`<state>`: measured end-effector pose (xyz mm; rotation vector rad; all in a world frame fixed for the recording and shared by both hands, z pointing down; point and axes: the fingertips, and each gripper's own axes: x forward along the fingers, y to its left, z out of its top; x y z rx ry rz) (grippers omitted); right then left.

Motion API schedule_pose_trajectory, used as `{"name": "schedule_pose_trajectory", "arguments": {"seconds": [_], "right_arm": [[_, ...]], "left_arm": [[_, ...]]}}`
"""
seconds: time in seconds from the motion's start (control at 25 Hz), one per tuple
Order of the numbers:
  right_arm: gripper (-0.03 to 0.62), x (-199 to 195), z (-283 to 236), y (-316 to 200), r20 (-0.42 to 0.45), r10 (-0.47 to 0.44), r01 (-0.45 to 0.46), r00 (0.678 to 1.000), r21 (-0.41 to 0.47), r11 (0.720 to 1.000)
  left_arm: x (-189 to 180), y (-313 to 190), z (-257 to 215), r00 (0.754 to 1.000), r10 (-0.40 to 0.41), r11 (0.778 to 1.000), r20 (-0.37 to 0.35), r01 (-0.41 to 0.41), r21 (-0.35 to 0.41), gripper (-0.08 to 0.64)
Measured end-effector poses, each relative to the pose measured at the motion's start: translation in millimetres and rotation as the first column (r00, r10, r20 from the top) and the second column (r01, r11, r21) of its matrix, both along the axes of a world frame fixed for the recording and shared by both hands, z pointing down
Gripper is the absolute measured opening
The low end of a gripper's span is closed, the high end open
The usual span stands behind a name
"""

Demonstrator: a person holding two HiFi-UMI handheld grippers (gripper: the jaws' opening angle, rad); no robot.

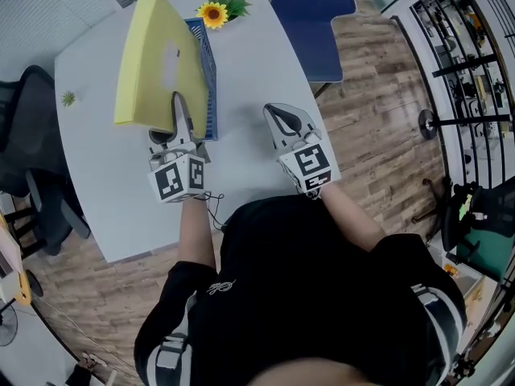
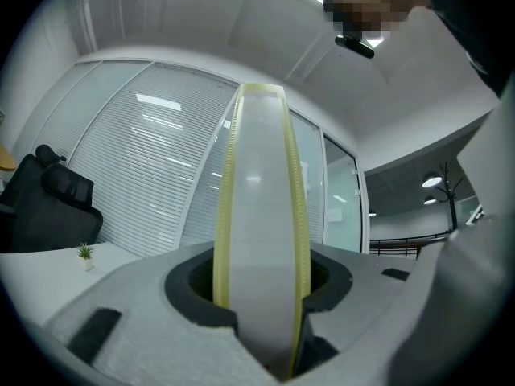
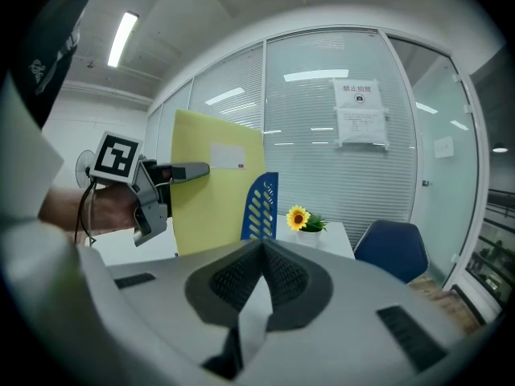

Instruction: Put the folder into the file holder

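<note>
1. At the far left of the white table [image 1: 96,183] stands a tiny potted plant [image 1: 68,98], well clear of the work.
2. The yellow folder [image 1: 153,63] stands on edge and leans left, with its right side against the blue file holder [image 1: 208,63]. No view shows whether its bottom edge sits in a slot.
3. The left gripper [image 1: 179,103] points roughly level. Its tongs straddle the folder's pale spine on the near edge, and the pads seem to bear on both yellow covers, so I take it as clamped on the folder.
4. The folder looks like a thick, rigid binder: stiff, smooth-faced and probably not light. Held at a single point, it is likely to swing or slide. The spine, where the tongs sit now, is the sound place to hold, since the covers are too broad to span.
5. The file holder is a perforated plastic rack and probably light, so it may shift if the folder is pushed against it.
6. Behind the holder sits a sunflower [image 1: 213,13] in a pot, close enough to be knocked.
7. The right gripper [image 1: 278,112] hangs over bare table to the right. Its tongs are together with nothing between them.
8. A blue chair [image 1: 318,22] stands beyond the table's right edge.
</note>
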<state>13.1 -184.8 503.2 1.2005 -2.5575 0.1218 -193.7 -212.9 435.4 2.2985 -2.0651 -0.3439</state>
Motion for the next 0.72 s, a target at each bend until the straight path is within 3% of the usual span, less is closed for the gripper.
{"name": "schedule_pose_trajectory", "arguments": {"seconds": [0.72], "right_arm": [[0.005,7.3,8.0,1.6,0.004,0.011,-0.011,1.000,-0.019,1.000]], "left_arm": [[8.1,-0.7,9.6,1.000,-0.001,0.999,0.016,0.002,-0.046,0.181]]}}
